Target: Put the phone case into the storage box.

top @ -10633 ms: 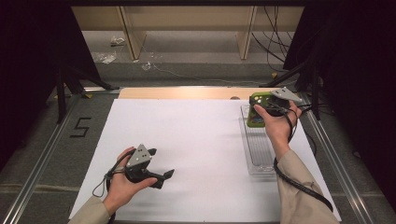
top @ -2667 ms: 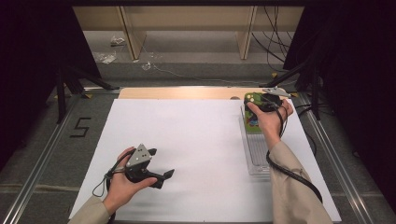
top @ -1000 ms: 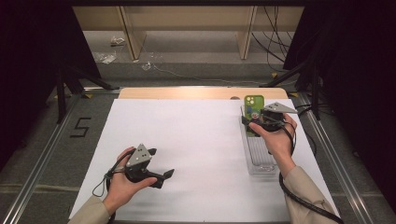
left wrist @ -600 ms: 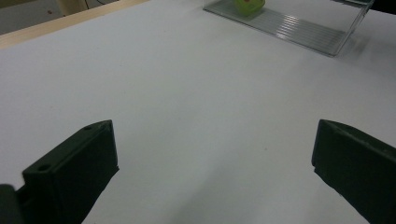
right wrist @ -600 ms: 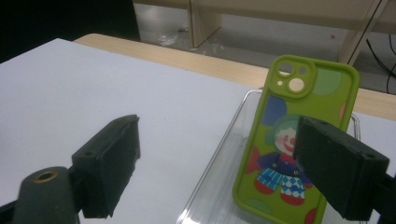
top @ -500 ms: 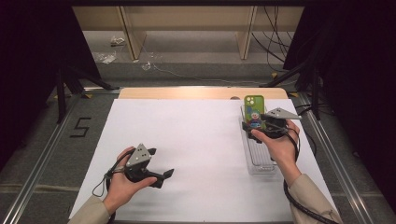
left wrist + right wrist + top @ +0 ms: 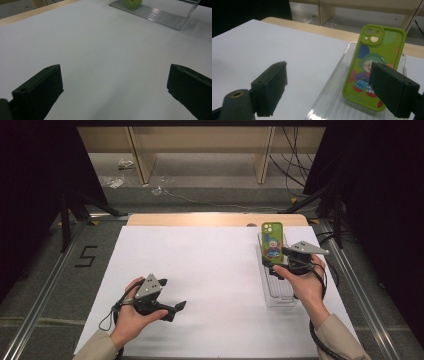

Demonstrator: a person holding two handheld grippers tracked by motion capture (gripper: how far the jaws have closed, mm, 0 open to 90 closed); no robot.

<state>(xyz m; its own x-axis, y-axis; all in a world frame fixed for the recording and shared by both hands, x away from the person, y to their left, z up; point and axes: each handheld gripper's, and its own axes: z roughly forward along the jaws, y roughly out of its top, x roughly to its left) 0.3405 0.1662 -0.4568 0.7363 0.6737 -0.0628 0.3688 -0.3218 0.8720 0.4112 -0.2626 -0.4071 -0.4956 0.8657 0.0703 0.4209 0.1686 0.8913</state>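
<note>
looks like a lab or test room set up for recording. bare white tabletop [image 7: 210, 270] with a pale wooden edge [image 7: 215, 219] at the far side, ringed by black curtains [image 7: 35, 180] that shut out the rest of the room. metal rails [image 7: 45, 290] along both sides on a grey floor, a number five [image 7: 86, 256] taped down at the left. loose cables [image 7: 295, 150] and black stand legs [image 7: 75, 210] beyond the table, plus plain wooden shelving [image 7: 200, 140]. nothing homely or decorative anywhere.
</note>
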